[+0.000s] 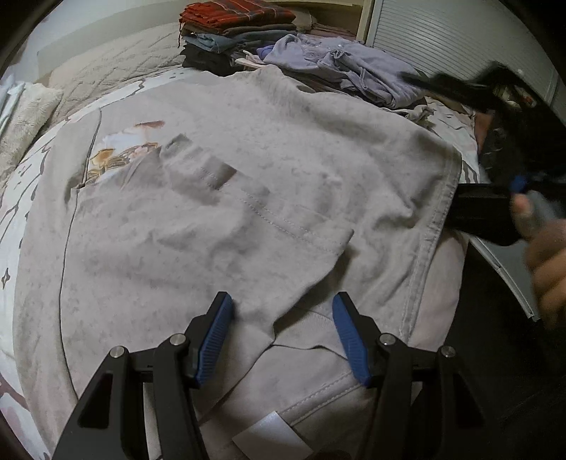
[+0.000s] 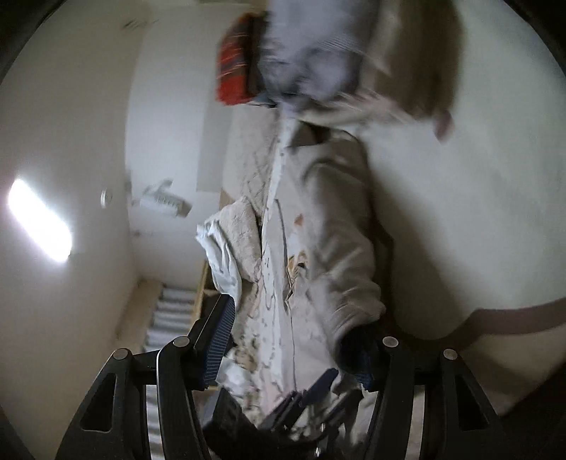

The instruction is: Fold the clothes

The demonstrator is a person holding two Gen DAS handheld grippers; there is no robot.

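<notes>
Bottom centre, left wrist view: left gripper (image 1: 283,339), blue fingers (image 1: 215,339) spread and holding nothing, poised over the near edge of the grey garment (image 1: 247,198), which lies spread on the bed (image 1: 21,198), one flap doubled over. Right edge: right gripper (image 1: 484,212) beside the hem; its own blurred view shows its fingers (image 2: 217,343) apart. Upper centre: folded stack (image 1: 233,32), loose lilac clothes (image 1: 339,67) beside it, probably awaiting folding.

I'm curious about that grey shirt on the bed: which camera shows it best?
The left wrist view: the grey shirt lies spread out and sharp, filling the frame. In the right wrist view it is blurred, tilted sideways and only partly visible.
</notes>
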